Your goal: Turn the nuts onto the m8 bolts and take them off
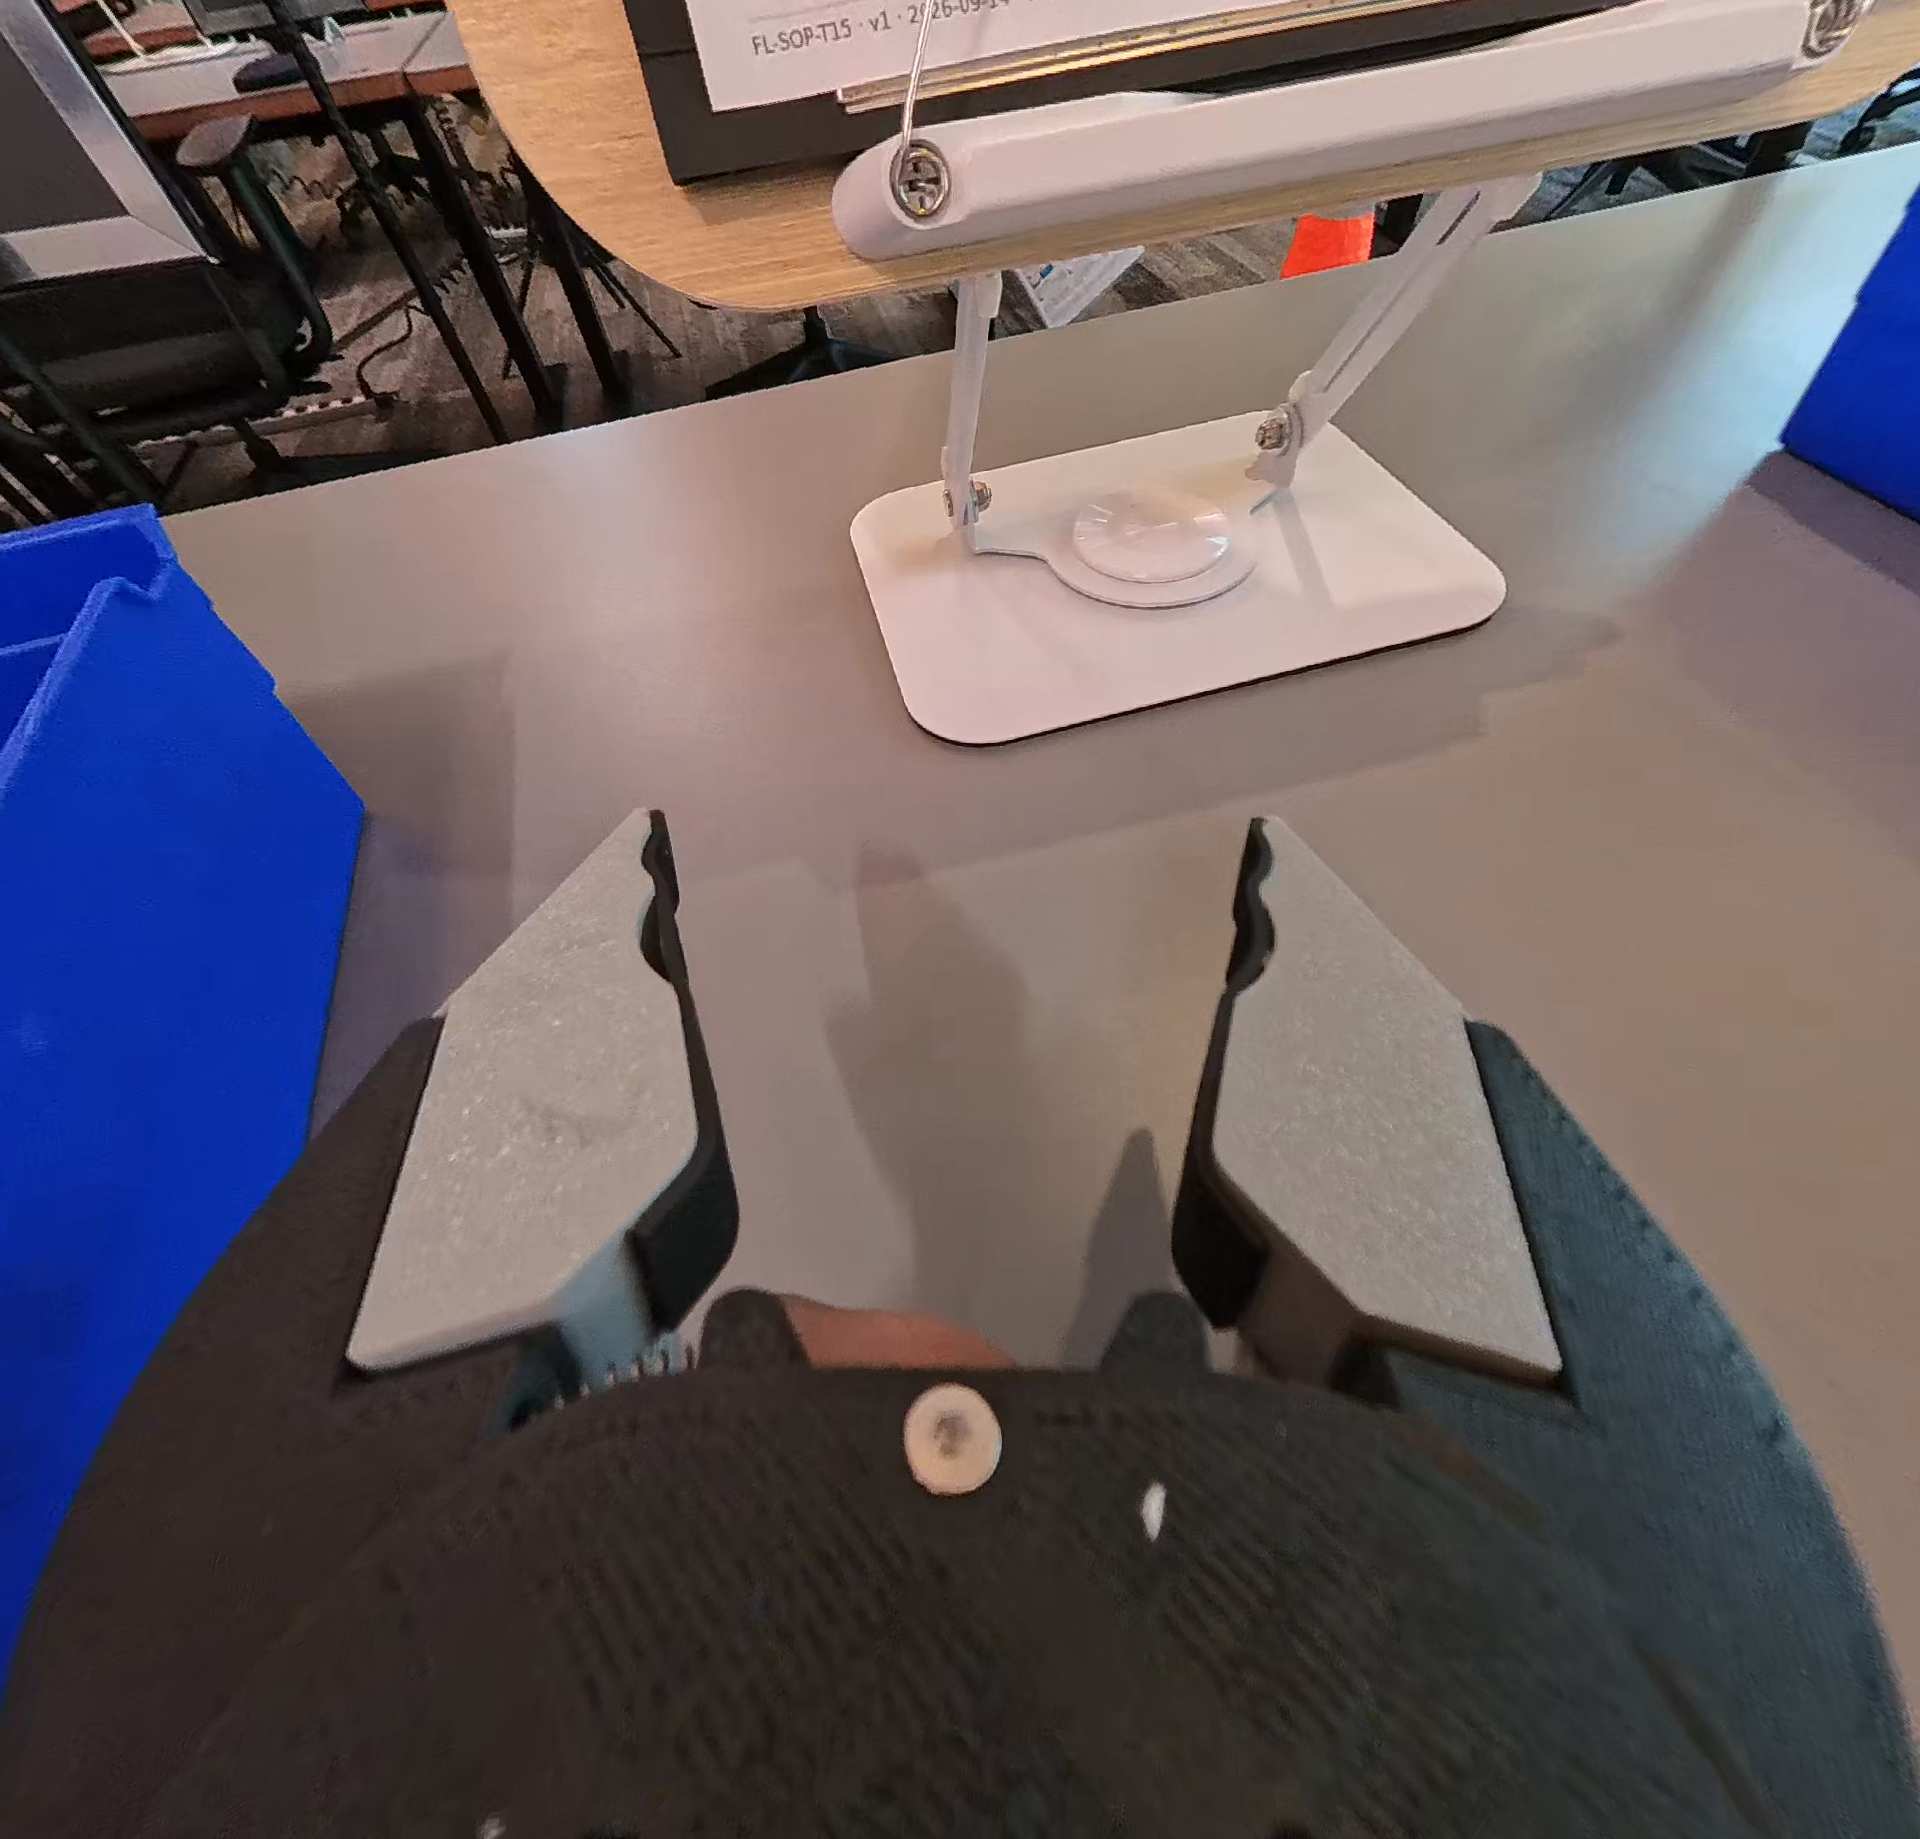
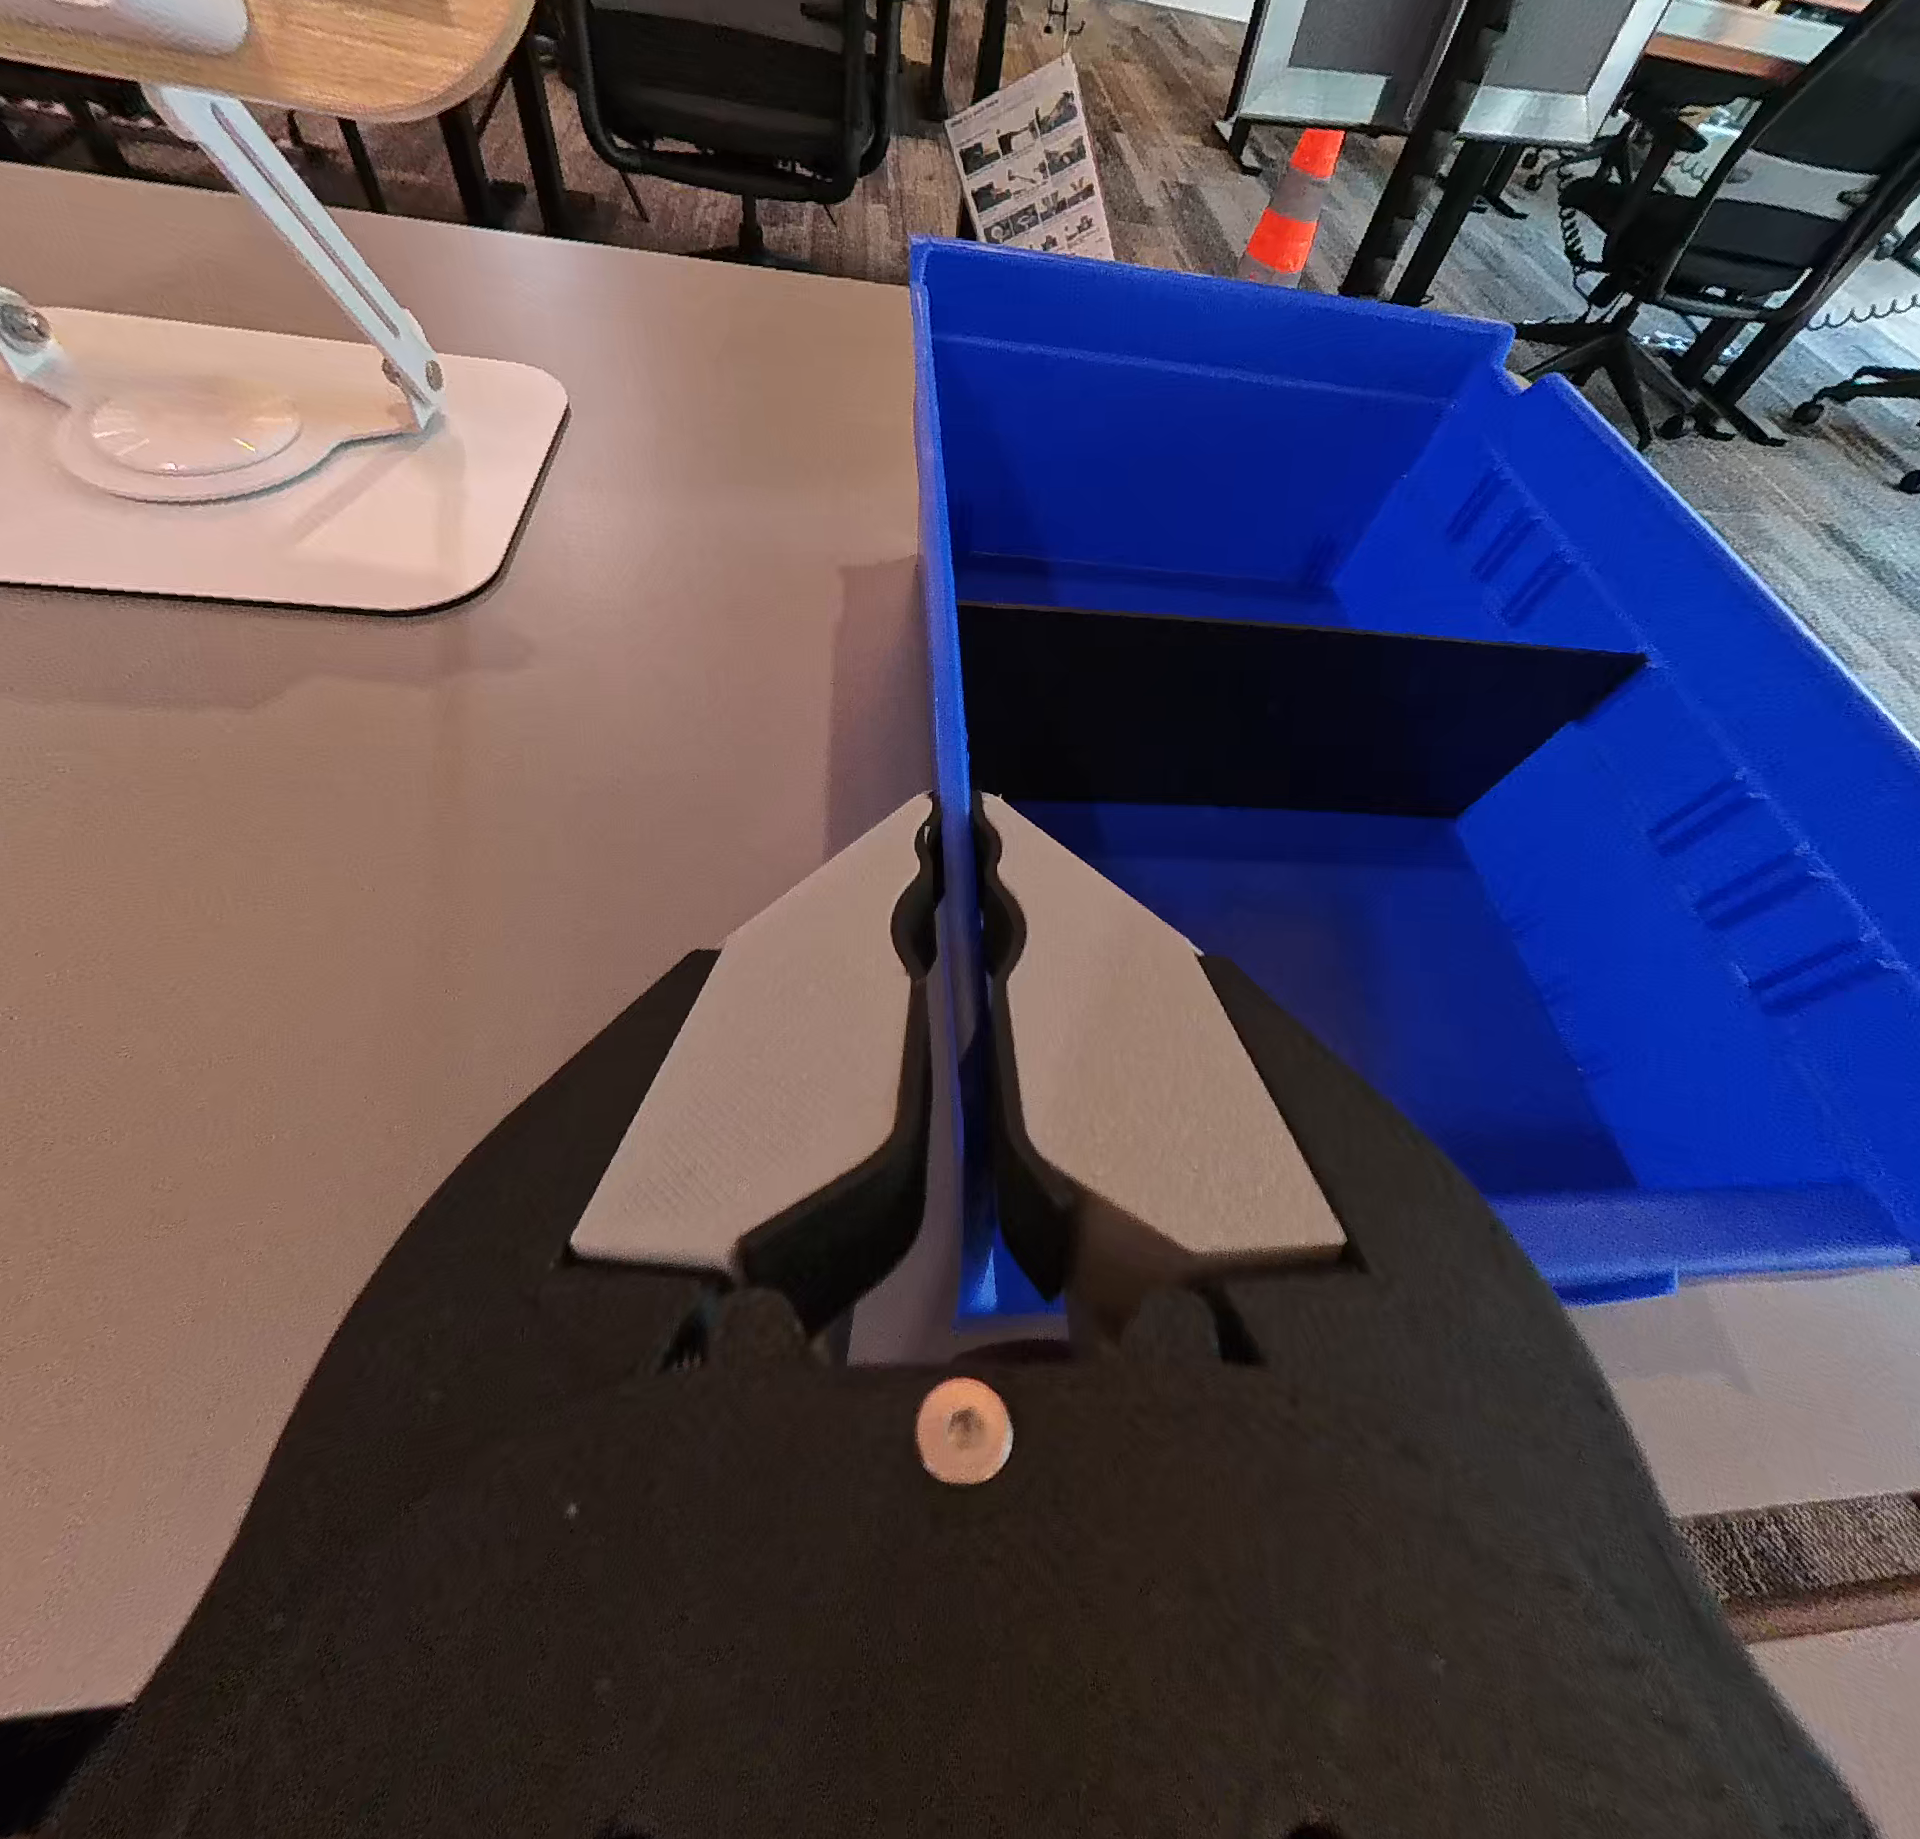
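No nuts or bolts show in either view. My left gripper (image 1: pixel 956 854) is open and empty, held above the bare grey table (image 1: pixel 623 646). My right gripper (image 2: pixel 958 823) is shut on the left wall of a blue bin (image 2: pixel 1714 709); the wall runs between its two fingers. The bin has a black divider (image 2: pixel 1247 709) across its middle, and both compartments look empty. A second blue bin (image 1: pixel 135 854) stands at the left of the left wrist view, its inside hidden.
A white stand (image 1: pixel 1174 594) with a wooden board (image 1: pixel 540 106) holding paper sheets stands at the table's far side; it also shows in the right wrist view (image 2: pixel 260 480). A blue bin corner (image 1: pixel 1860 366) sits at right. Chairs, desks and an orange cone (image 2: pixel 1294 200) lie beyond the table.
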A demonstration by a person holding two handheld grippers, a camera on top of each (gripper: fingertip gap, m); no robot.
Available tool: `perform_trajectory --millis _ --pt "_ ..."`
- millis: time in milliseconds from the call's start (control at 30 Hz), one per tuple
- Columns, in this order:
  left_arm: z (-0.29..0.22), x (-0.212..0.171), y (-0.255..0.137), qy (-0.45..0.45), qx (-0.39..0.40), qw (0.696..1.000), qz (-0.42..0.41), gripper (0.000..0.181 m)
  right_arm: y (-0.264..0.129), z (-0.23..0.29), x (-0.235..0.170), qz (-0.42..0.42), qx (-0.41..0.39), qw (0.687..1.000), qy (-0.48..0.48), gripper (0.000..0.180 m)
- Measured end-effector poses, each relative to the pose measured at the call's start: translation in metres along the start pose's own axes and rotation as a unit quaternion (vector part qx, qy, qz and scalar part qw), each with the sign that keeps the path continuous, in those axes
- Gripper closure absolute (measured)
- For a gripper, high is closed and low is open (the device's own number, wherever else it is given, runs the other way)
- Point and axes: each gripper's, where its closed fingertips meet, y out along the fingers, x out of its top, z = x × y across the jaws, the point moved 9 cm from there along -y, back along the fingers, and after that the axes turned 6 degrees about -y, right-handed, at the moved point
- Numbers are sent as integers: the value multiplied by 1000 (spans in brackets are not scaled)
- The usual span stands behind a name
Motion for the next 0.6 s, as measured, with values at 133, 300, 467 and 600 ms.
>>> perform_trajectory --millis 133,300,467,600 --pt "0 0 0 1 1 1000 0 74 -6 1 -2 -2 0 1000 0 179" --pt "1 0 0 -1 2 1000 -1 74 -9 2 -4 -5 0 1000 1 179" --pt "1 1 -1 -3 2 1000 -1 74 -12 3 -6 -17 -1 1000 3 179" --pt "3 2 -1 -6 2 1000 -4 74 -25 4 1 -62 -26 998 0 140"
